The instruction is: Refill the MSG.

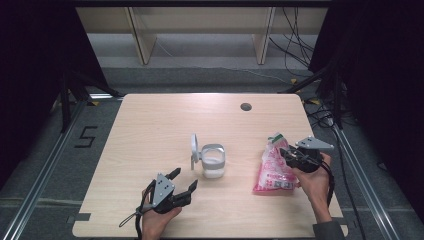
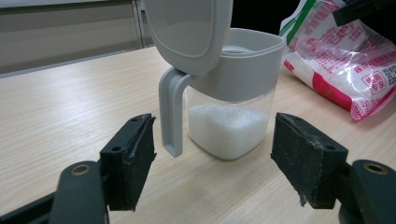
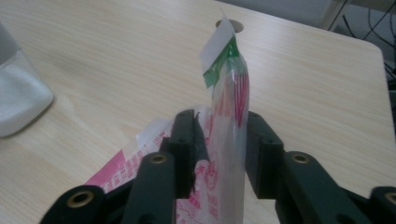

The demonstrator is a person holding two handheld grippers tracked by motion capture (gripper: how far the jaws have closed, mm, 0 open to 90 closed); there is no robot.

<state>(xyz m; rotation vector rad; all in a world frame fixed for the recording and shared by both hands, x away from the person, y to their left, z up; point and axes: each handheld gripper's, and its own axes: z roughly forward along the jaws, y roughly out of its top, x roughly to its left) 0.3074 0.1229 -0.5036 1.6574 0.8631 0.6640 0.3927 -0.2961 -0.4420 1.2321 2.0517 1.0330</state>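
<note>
My right gripper [image 1: 294,156] stands at the upper end of the pink bag [image 1: 272,172] lying on the table [image 1: 150,130]; the right gripper view shows its jaws narrowly parted with the bag's top [image 3: 229,93] upright between them, contact uncertain. My left gripper [image 1: 182,181] is wide open and empty. Just ahead of it, the left gripper view shows the clear container [image 2: 229,126] part-filled with white granules, grey lid [image 2: 189,28] raised.

Light wooden tabletop [image 1: 165,125] on grey carpeted floor [image 1: 200,77], black curtains [image 1: 30,60] either side, wooden shelving [image 1: 200,22] beyond.
</note>
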